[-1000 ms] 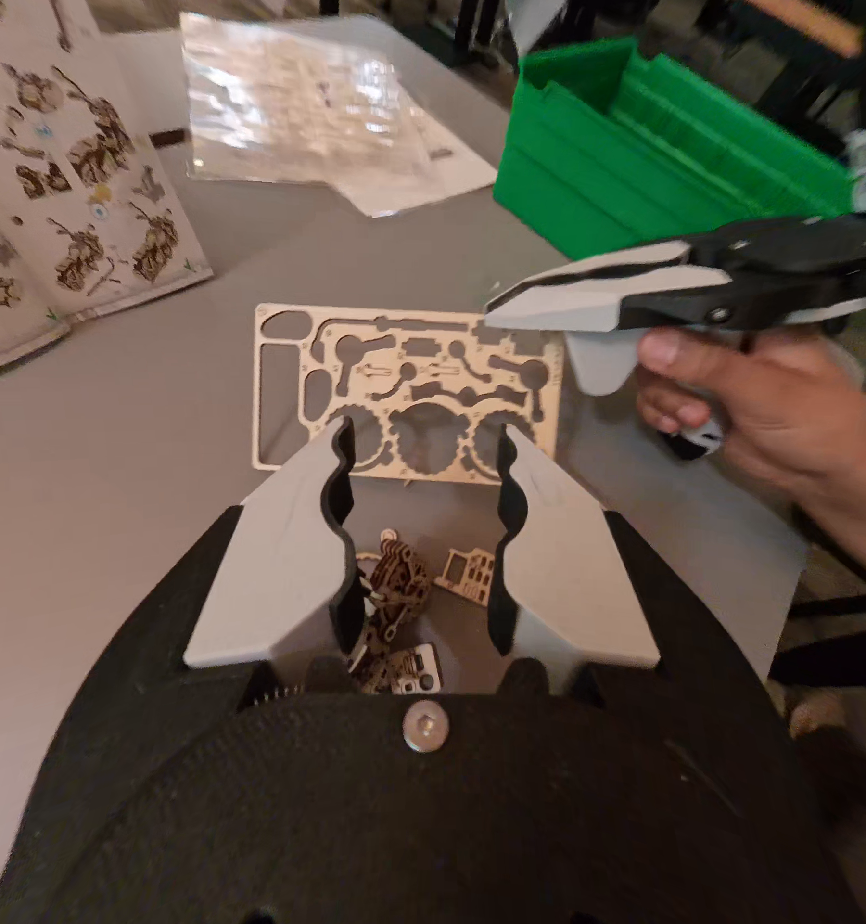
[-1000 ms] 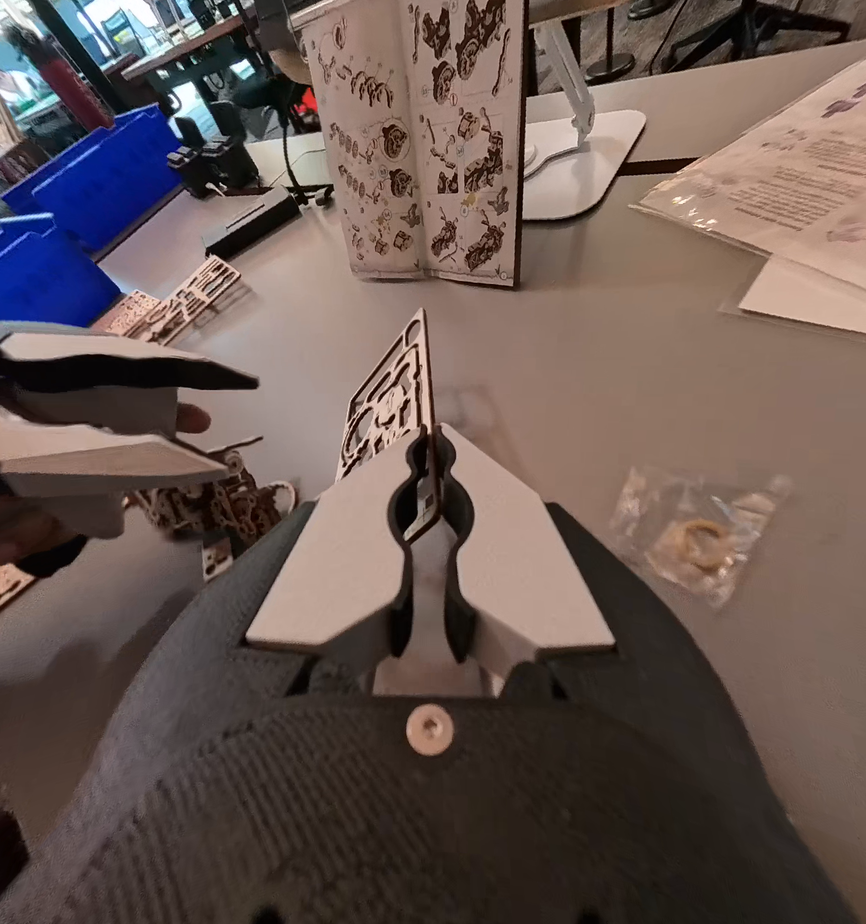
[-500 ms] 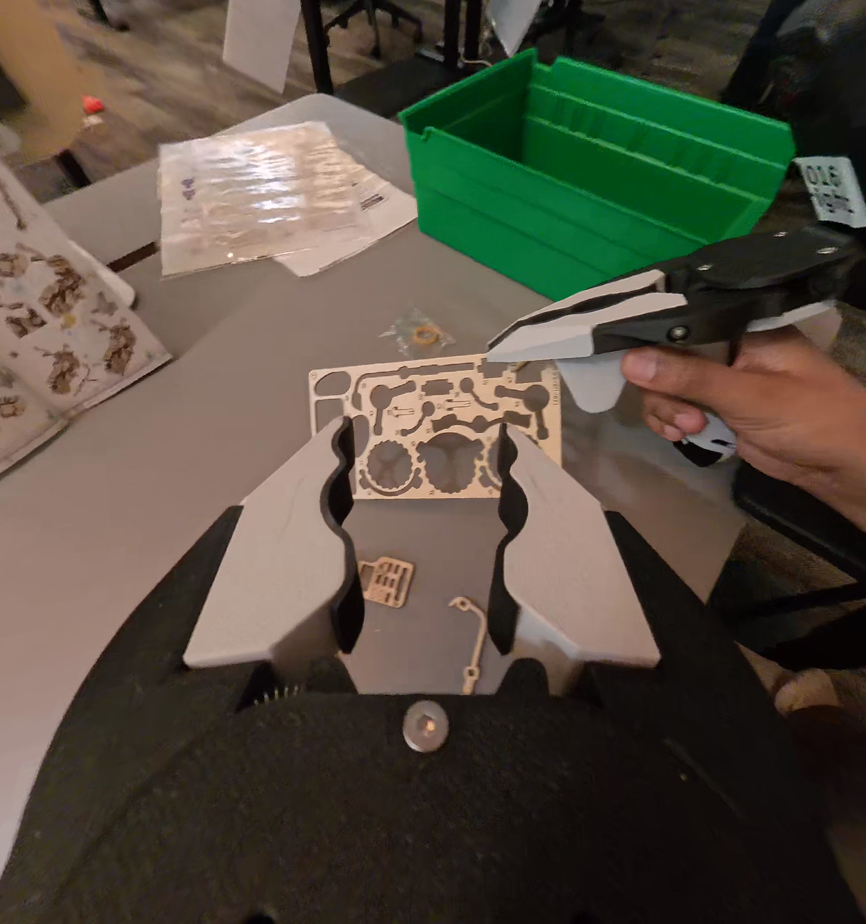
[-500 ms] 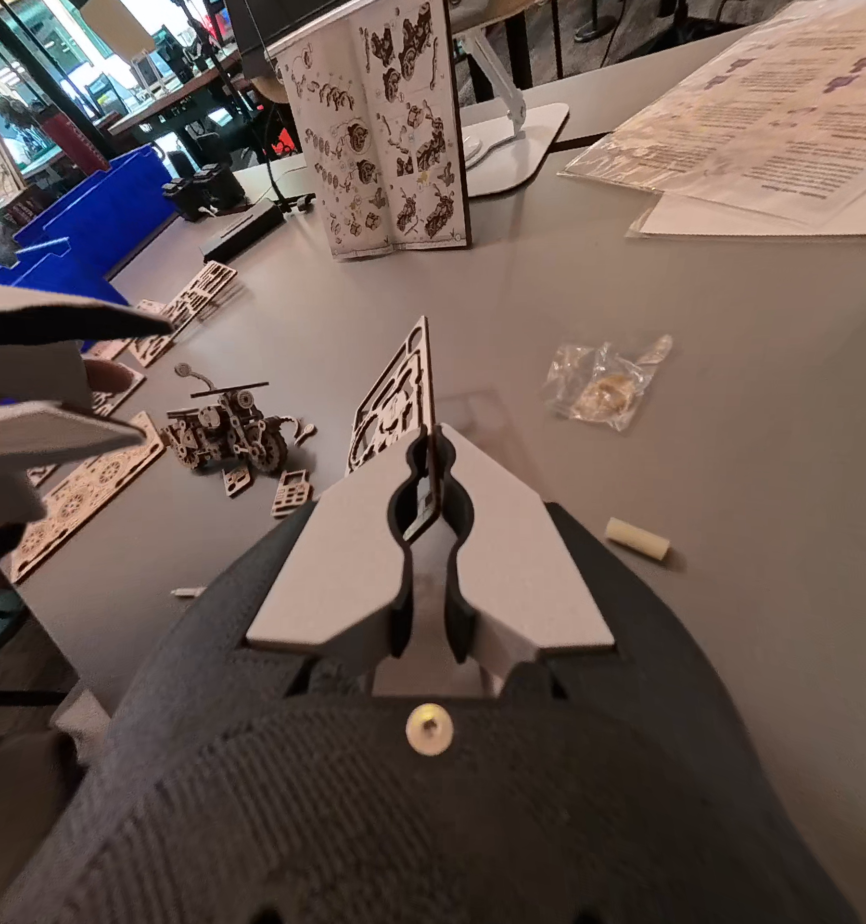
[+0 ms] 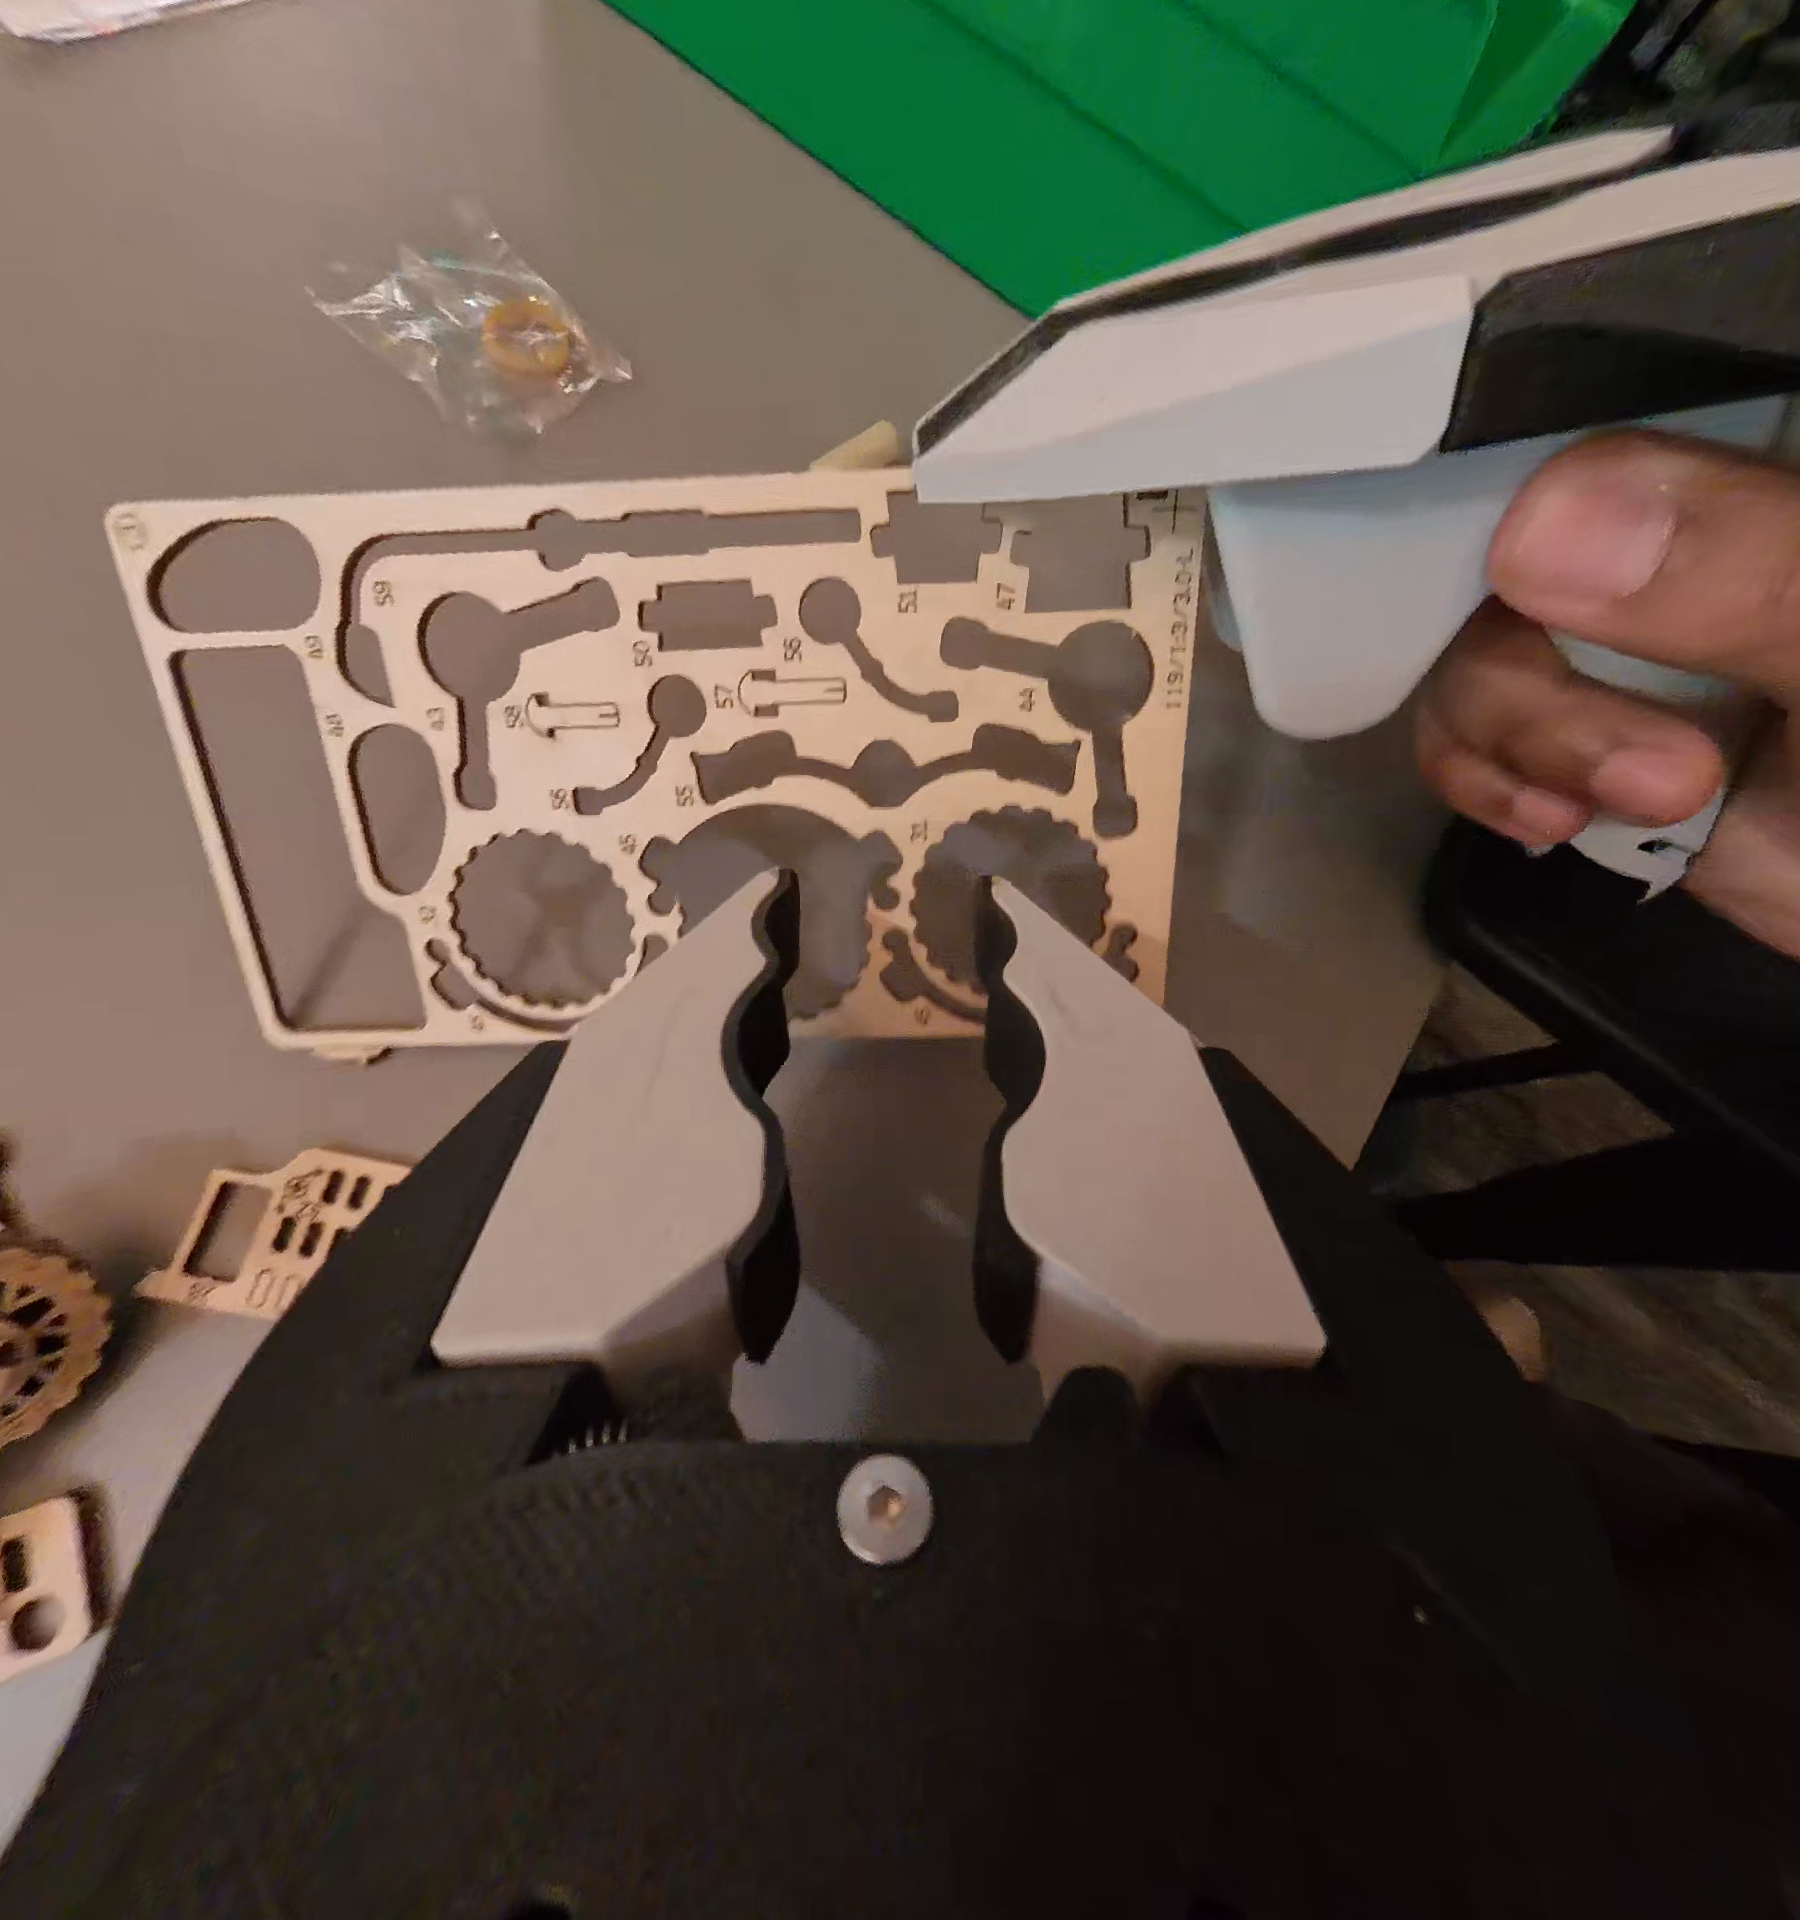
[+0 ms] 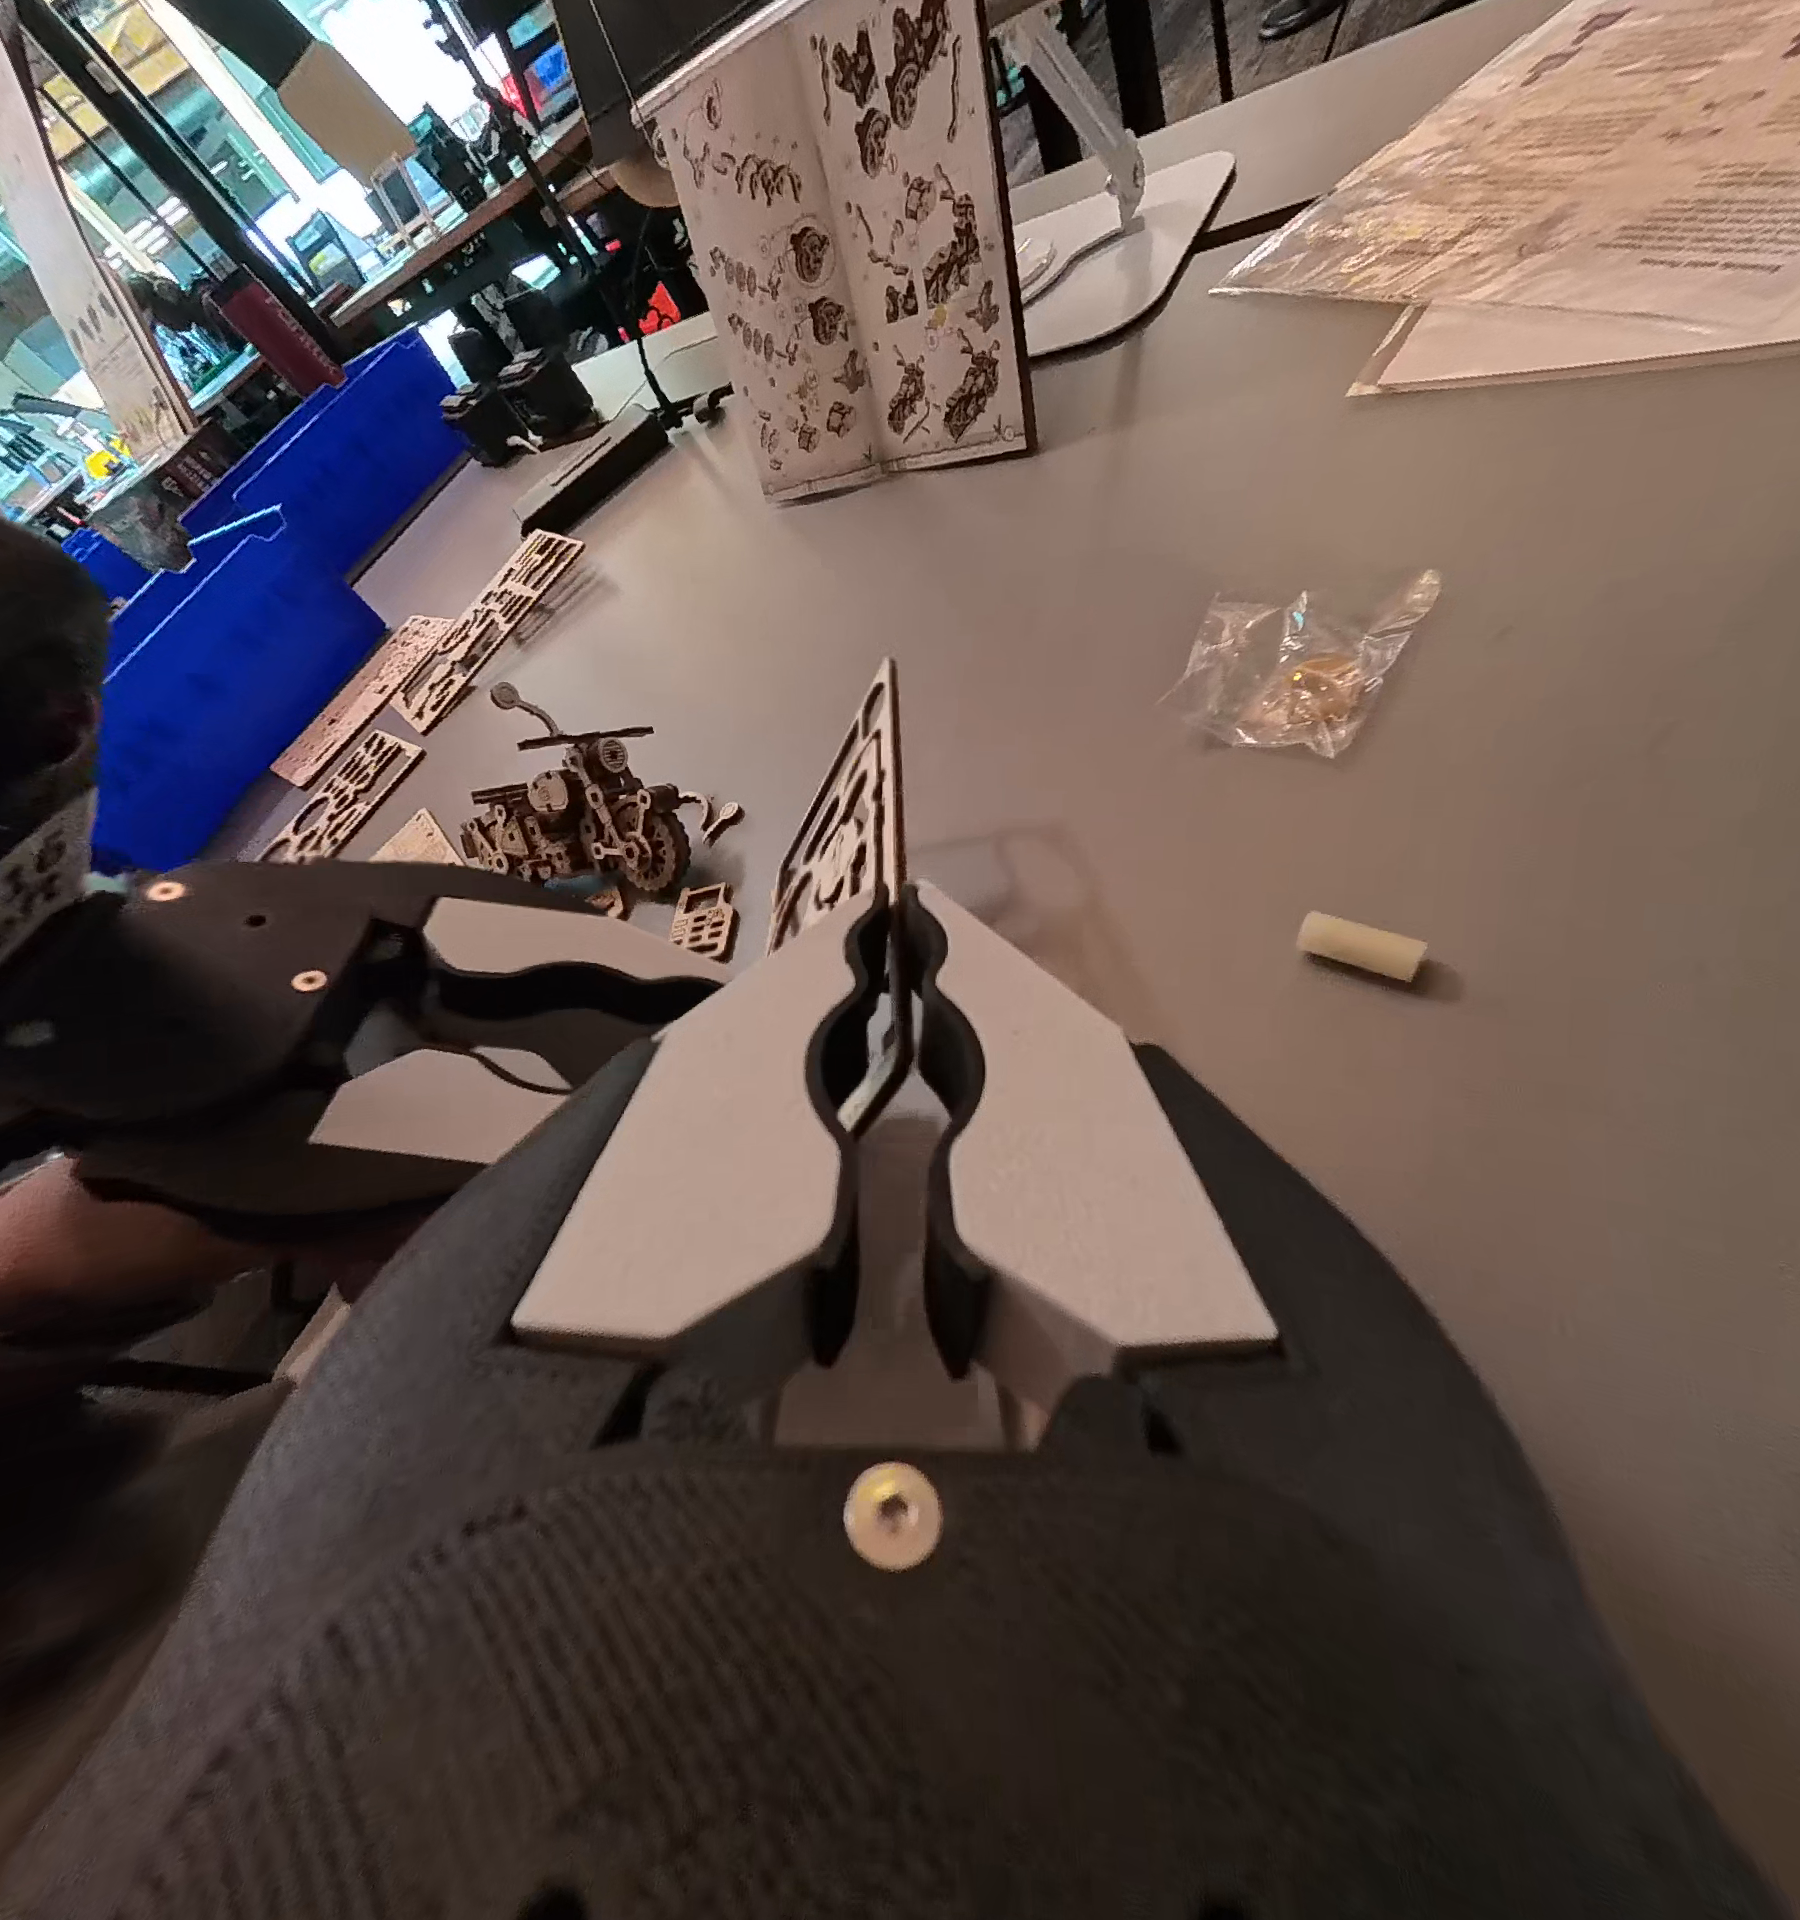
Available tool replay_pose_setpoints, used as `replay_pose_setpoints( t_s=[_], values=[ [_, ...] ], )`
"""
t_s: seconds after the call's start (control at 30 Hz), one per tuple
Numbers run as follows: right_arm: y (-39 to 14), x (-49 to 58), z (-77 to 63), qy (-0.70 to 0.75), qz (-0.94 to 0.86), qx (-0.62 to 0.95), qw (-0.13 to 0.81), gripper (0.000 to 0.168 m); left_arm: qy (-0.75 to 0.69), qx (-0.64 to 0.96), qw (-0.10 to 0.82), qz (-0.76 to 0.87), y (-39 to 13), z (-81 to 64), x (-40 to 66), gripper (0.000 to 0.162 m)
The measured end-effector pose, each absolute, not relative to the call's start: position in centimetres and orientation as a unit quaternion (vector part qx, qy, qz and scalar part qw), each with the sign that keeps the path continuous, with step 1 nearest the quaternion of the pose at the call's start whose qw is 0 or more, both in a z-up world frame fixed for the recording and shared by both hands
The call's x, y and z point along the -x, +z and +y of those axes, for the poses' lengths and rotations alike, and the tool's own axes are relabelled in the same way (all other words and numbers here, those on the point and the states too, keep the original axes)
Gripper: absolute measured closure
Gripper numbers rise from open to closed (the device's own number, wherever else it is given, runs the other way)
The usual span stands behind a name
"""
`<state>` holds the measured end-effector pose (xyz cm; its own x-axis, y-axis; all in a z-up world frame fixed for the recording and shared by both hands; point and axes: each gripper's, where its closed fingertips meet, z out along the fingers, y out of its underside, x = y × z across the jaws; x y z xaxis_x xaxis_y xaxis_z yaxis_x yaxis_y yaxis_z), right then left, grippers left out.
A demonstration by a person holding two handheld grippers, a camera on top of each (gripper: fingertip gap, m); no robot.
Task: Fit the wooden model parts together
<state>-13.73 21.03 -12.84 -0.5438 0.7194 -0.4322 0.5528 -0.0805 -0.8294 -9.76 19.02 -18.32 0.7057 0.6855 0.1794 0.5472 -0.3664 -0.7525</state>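
Note:
A pale wooden sheet (image 5: 667, 727) with most parts punched out faces my left wrist camera. My right gripper (image 5: 927, 468) is shut on its top right corner. In the right wrist view the sheet (image 6: 854, 810) stands on edge, pinched in my right gripper (image 6: 901, 899). My left gripper (image 5: 880, 894) is open and empty, its fingertips in front of the sheet's lower edge near a gear-shaped cutout. It also shows in the right wrist view (image 6: 605, 1029) at the left. A built wooden motorcycle (image 6: 584, 821) stands on the grey table, with small loose parts (image 5: 272, 1236) beside it.
A green bin (image 5: 1083, 125) is behind the sheet. A clear bag with a ring (image 6: 1301, 675) and a small white cylinder (image 6: 1358, 945) lie to the right. An instruction booklet (image 6: 854, 249) stands at the back, with more wooden sheets (image 6: 439, 665) and blue bins (image 6: 252, 623) at the left. Left tips to right tips: about 7 cm. The left tips stand about 15 cm off the built wooden motorcycle (image 6: 584, 821).
My left gripper has come in close to the sheet and its jaws have narrowed a little. My right gripper still holds the sheet on edge.

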Motion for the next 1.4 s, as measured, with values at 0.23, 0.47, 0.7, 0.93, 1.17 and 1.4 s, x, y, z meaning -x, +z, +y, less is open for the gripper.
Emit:
replay_pose_setpoints(
  t_s=[0.23, 0.47, 0.7, 0.93, 1.17, 1.4],
  values=[
    [-12.7, 13.8, 20.8, 0.573, -0.675, 0.462, 0.054, 0.168, 0.086, 0.81, 0.432, -0.388, -18.4, 19.3, 10.6, 0.149],
    [-11.5, 13.3, 20.1, 0.601, -0.671, 0.433, 0.016, 0.132, 0.156, 0.834, 0.434, -0.303, -16.6, 18.4, 9.8, 0.149],
    [-12.0, 10.3, 16.3, 0.604, -0.685, 0.39, -0.117, 0.167, 0.221, 0.836, 0.449, -0.224, -16.0, 17.2, 7.9, 0.148],
    [-9.4, 10.1, 15.8, 0.676, -0.613, 0.371, -0.172, 0.167, 0.155, 0.699, 0.606, -0.348, -10.9, 12.0, 8.0, 0.109],
    [-6.8, 7.8, 12.9, 0.718, -0.568, 0.324, -0.236, 0.168, -0.067, 0.592, 0.699, -0.395, -9.1, 10.1, 6.9, 0.105],
    [-8.7, 5.5, 9.8, 0.682, -0.636, 0.287, -0.219, 0.164, -0.156, 0.495, 0.756, -0.4, -7.1, 8.3, 6.9, 0.157]
  ],
)
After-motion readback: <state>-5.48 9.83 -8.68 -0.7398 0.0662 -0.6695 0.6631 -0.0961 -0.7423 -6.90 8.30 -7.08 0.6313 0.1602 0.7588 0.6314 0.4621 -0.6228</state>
